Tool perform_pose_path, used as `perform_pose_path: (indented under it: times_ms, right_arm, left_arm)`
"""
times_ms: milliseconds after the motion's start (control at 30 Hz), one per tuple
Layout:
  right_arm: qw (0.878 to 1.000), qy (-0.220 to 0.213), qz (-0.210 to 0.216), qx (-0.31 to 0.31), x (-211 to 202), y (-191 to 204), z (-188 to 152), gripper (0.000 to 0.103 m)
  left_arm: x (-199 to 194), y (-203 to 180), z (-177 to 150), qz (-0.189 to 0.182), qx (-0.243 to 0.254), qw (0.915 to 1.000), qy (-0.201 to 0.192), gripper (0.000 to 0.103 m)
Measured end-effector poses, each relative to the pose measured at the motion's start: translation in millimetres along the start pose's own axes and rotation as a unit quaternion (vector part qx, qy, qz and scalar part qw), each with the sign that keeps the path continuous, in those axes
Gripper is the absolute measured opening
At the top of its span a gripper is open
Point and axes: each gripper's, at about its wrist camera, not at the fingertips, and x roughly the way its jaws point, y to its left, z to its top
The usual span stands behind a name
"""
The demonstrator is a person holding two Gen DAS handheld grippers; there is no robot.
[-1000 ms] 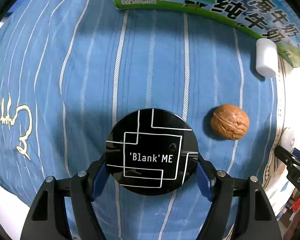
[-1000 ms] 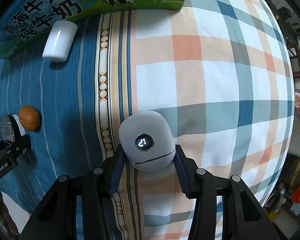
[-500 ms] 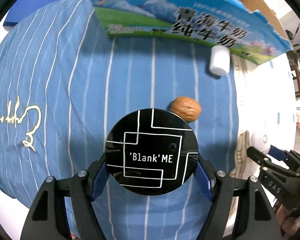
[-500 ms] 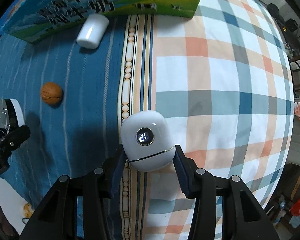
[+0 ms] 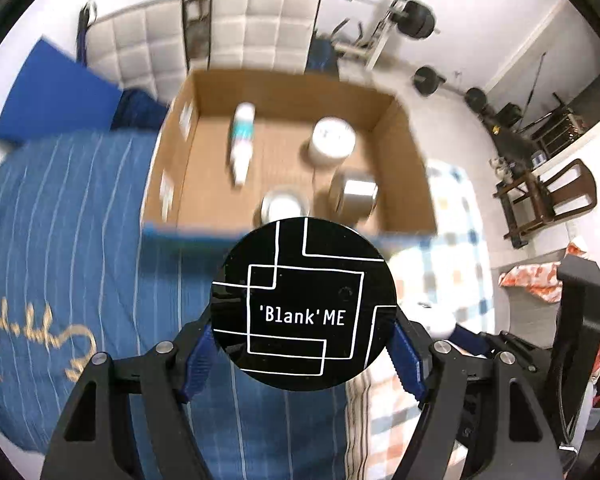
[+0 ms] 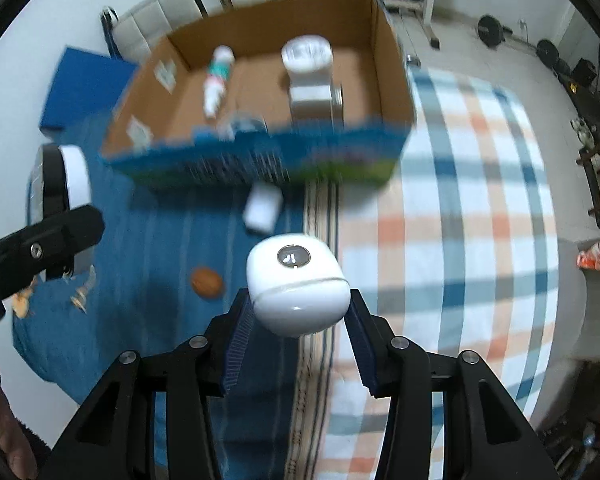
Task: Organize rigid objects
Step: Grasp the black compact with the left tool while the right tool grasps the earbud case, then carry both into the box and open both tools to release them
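Both grippers have risen since a second ago, bringing the open box into view. Left gripper is clamped on the black disc, held in the air short of the box's near wall. Right gripper is clamped on the white case, above the cloth. A walnut and a white block lie on the blue cloth before the box.

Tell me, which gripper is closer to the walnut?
Right, probably. The right gripper, holding the white case, hovers beside the walnut; the left gripper, holding the black disc, is farther left.
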Motion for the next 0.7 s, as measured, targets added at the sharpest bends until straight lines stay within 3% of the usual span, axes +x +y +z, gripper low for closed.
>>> perform_pose_path:
  times_ms: [67, 100, 133, 267, 433, 567, 700]
  right_arm:
    - [1.000, -0.020, 0.010, -0.001, -16, 2, 18, 0.042]
    - [1.000, -0.026, 0.009, -0.005, -22, 3, 26, 0.008]
    - [0.999, -0.029, 0.008, -0.011, -26, 5, 36, 0.002]
    - [0.999, -0.029, 0.009, -0.012, -15, 8, 93, 0.002]
    - [1.000, 0.002, -0.017, -0.001, 39, 2, 145, 0.002]
    - [0.999, 0.032, -0.003, 0.035, 78, -12, 179, 0.002]
    - [0.997, 0.065, -0.006, 0.048, 108, -19, 203, 0.001]
  left_arm:
    - [-6, 2, 26, 0.000, 0.007, 0.9999, -0.010, 0.073]
    - [0, 1, 38, 0.002, 0.009, 0.9999, -0.012, 0.073]
    - [4, 2, 52, 0.005, 0.009, 0.9998, -0.016, 0.073]
    - [51, 9, 103, -0.009, -0.003, 0.9998, 0.016, 0.073]
    - [126, 20, 147, -0.004, -0.006, 0.9971, 0.076, 0.073]
    - [169, 23, 162, 0.004, -0.004, 0.9931, 0.118, 0.073]
    - [216, 26, 167, -0.006, -0.009, 0.9838, 0.179, 0.073]
